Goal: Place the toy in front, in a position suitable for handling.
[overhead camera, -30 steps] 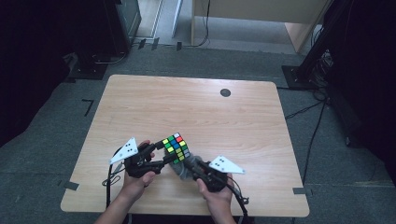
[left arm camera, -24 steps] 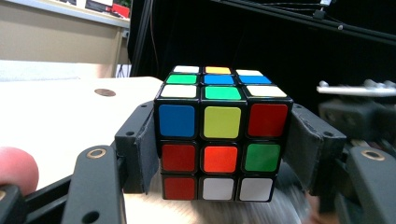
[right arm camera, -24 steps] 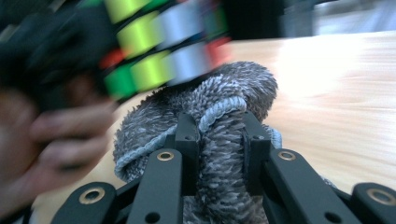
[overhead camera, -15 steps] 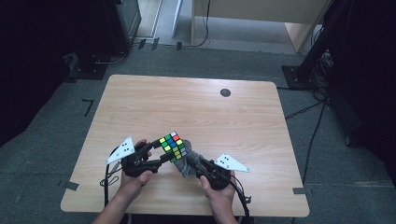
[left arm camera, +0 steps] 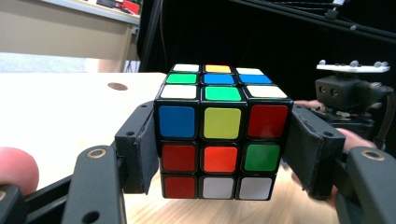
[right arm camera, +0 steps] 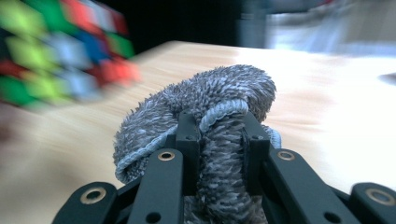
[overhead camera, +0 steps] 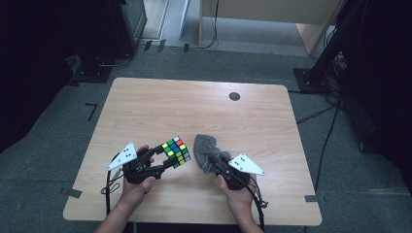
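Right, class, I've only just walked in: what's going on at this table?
A person at a wooden table holds a two-jaw gripper in each hand. The left gripper clamps a scrambled puzzle cube between its jaws, lifted slightly off the wood. The right gripper is shut on a bunched grey cloth, held just to the right of the cube with a small gap between them in the high view. It looks like the cube is being wiped with the cloth, though the two are apart at this moment.

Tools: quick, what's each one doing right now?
Left tool: closed on the puzzle cube, jaws pressing its two sides.
Right tool: closed on the grey cloth, pinching a bunched fold.
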Motion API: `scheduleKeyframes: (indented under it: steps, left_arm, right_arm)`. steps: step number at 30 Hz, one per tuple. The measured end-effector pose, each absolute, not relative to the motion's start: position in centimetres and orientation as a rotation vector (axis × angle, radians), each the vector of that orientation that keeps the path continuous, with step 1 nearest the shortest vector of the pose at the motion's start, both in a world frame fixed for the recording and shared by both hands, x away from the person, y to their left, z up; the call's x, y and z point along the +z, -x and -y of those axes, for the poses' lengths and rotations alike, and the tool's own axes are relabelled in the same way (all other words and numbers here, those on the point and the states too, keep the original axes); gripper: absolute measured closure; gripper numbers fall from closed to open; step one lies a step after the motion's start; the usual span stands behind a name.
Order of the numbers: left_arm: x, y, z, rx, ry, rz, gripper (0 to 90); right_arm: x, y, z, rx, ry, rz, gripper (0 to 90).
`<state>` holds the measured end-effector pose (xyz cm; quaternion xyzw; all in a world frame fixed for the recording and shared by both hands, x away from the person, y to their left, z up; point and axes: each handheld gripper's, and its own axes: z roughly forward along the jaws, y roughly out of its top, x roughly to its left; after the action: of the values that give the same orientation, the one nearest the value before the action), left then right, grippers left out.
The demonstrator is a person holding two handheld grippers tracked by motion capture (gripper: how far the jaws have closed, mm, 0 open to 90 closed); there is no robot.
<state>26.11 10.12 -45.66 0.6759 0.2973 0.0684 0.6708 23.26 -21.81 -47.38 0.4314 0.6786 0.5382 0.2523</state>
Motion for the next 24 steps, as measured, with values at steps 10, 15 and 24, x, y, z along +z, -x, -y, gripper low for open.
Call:
scheduleKeyframes:
  steps: [10,15,24]
  left_arm:
    - [-44.9,-25.8,-10.1,0.142,-1.514,-0.674,34.5]
    - [-44.8,-26.3,-9.9,0.138,-1.526,-0.686,34.5]
    - [-44.9,-26.3,-8.1,0.088,-1.518,-0.715,34.5]
  right_arm:
    - [-50.3,-25.3,23.3,1.198,-1.409,-1.904,48.4]
    - [-48.6,-24.1,22.9,1.303,-1.311,-1.823,30.9]
    - [-46.7,-21.3,18.2,1.539,-1.045,-1.951,16.6]
